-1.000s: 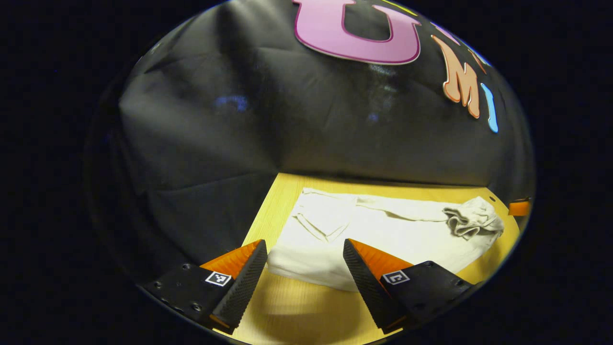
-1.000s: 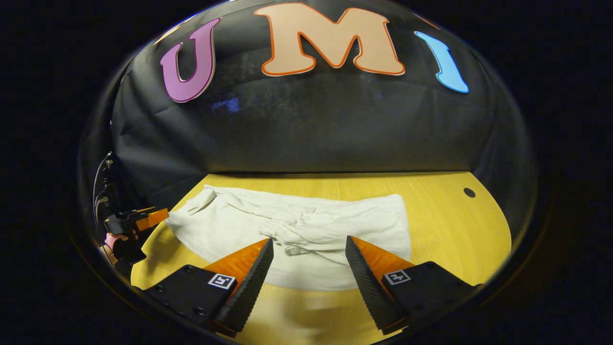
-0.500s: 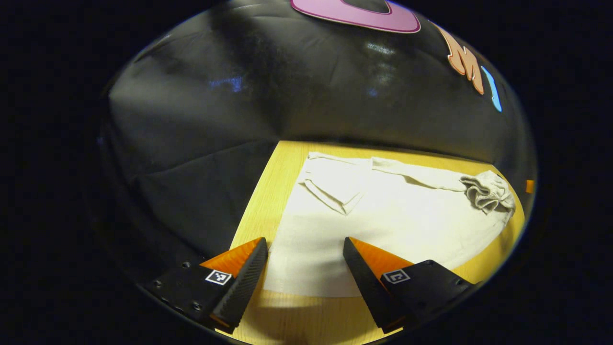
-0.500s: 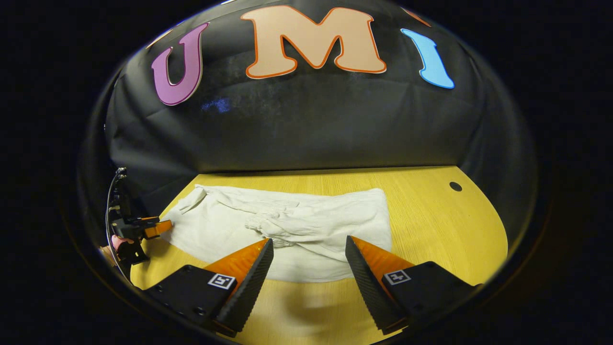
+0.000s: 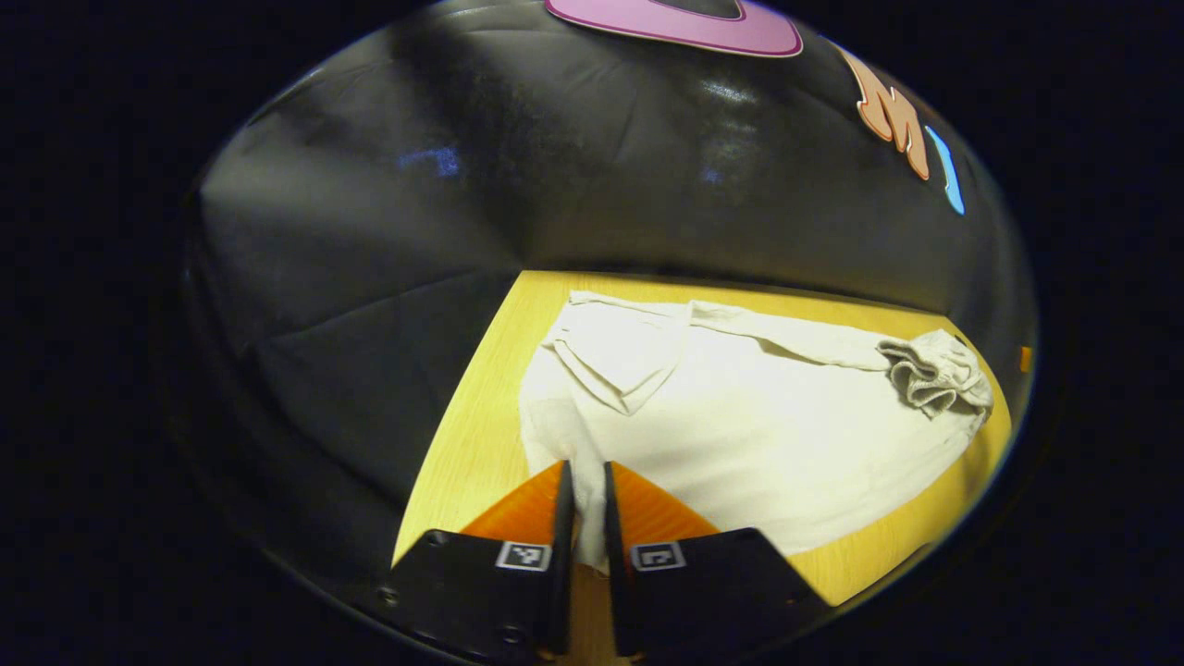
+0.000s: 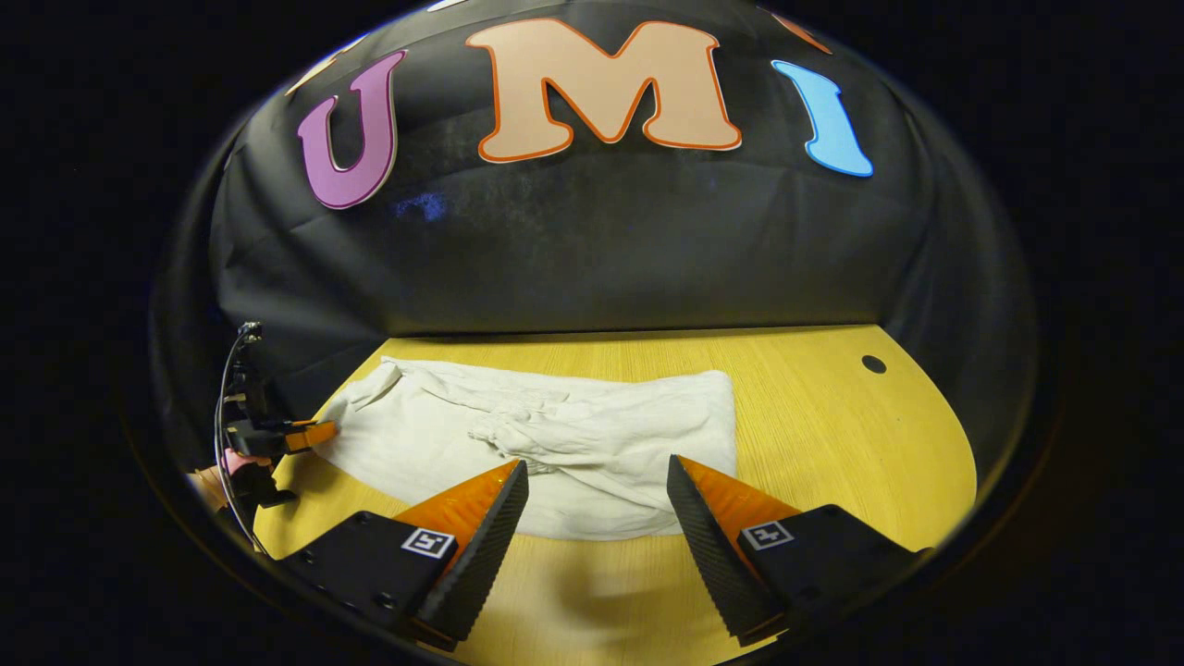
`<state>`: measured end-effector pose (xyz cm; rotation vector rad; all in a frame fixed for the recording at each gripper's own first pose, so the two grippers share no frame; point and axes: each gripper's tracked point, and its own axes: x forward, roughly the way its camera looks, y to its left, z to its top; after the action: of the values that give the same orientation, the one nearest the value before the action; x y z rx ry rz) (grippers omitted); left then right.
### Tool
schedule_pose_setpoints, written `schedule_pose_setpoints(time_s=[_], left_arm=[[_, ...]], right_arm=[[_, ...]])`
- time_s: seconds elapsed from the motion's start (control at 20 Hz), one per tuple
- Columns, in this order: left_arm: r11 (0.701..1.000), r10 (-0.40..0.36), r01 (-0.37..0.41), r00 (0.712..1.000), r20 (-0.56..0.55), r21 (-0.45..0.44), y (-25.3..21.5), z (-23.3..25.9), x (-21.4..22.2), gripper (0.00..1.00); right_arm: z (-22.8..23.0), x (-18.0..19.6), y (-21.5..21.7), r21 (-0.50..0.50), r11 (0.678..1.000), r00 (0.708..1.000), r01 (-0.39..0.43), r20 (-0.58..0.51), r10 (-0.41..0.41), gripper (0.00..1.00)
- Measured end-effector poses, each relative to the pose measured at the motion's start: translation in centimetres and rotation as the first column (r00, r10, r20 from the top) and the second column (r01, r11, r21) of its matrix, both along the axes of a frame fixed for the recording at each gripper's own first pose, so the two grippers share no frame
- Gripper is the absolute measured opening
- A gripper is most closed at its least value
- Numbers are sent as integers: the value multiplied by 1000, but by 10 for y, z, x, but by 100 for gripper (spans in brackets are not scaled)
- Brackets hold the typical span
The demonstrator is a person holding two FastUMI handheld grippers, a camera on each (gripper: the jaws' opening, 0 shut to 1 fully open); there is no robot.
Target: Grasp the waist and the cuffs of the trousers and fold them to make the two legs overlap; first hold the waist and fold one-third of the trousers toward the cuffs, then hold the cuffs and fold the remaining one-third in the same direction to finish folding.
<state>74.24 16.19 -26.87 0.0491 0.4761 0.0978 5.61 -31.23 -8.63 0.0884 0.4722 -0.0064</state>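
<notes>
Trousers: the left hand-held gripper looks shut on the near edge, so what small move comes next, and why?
Probably bring the right hand-held gripper down and forward to close on the near edge of the trousers. The left hand-held gripper already pinches the cloth at its end, while the right one hangs open above the table, gripping nothing. Lifting with one end held would likely drag the cloth askew.

Trousers (image 5: 740, 435) off-white, plain. Table (image 6: 832, 416) yellow wood grain, one dark round hole (image 6: 873, 363). Booth wall (image 6: 592, 250) black.

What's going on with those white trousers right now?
Left gripper shut on trousers edge. Right gripper open, above near hem. Table unobstructed.
</notes>
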Motion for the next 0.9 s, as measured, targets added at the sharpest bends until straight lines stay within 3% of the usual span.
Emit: schedule_pose_setpoints(time_s=[0.05,0.1,0.35,0.6,0.65,0.75,0.9], left_arm=[[1000,11,-11,1000,2,-8,1,-3,0,4],[999,28,-28,1000,9,-20,2,-1,0,1],[994,55,-49,997,62,-94,-10,16,1,0],[989,-1,22,990,144,-145,-54,64,8,0],[987,-17,42,987,160,-152,-69,73,8,0],[983,-56,88,980,190,-162,-102,92,11,0],[978,-126,156,971,205,-138,-154,111,17,0]], right_arm=[[1,-3,-2,-3,1000,1000,2,-1,-2,96],[0,-5,-5,-6,1000,1000,5,-4,-5,96],[-4,-16,-20,-14,1000,1000,26,-14,-26,96],[-2,-22,-31,9,999,999,38,-9,-38,96],[0,-23,-35,12,999,999,37,-6,-37,92],[2,-23,-41,18,999,999,34,0,-34,96],[5,-30,-54,28,999,999,33,4,-33,92]])
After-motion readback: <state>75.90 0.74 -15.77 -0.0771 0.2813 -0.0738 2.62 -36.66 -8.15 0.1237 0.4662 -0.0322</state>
